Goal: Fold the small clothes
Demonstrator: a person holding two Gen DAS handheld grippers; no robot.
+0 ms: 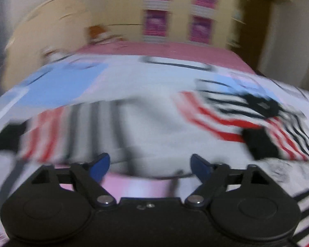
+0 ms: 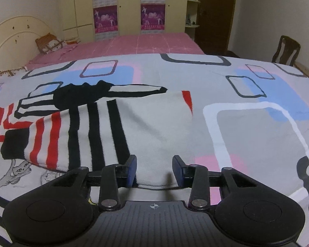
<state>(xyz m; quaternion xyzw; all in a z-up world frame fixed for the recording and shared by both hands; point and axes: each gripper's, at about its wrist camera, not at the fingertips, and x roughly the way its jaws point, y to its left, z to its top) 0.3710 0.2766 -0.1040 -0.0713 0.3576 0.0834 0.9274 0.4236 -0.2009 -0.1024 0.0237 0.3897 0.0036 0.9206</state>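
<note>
A small grey knit sweater [image 2: 150,127] with black and red stripes lies partly folded on the patterned bed sheet [image 2: 257,127]. One striped sleeve with a black cuff [image 2: 14,146] lies across its left side. My right gripper [image 2: 154,169] is open, its blue pads either side of the sweater's near hem, which lies between the fingers. In the blurred left wrist view the sweater [image 1: 146,127] lies just ahead of my left gripper [image 1: 150,165], which is open and empty above it.
The bed carries a pink sheet [image 2: 134,43] further back, with a pillow [image 2: 49,43] by the headboard [image 2: 12,33]. A wooden chair [image 2: 286,49] stands at the right. Wardrobe doors with posters [image 2: 105,18] line the far wall.
</note>
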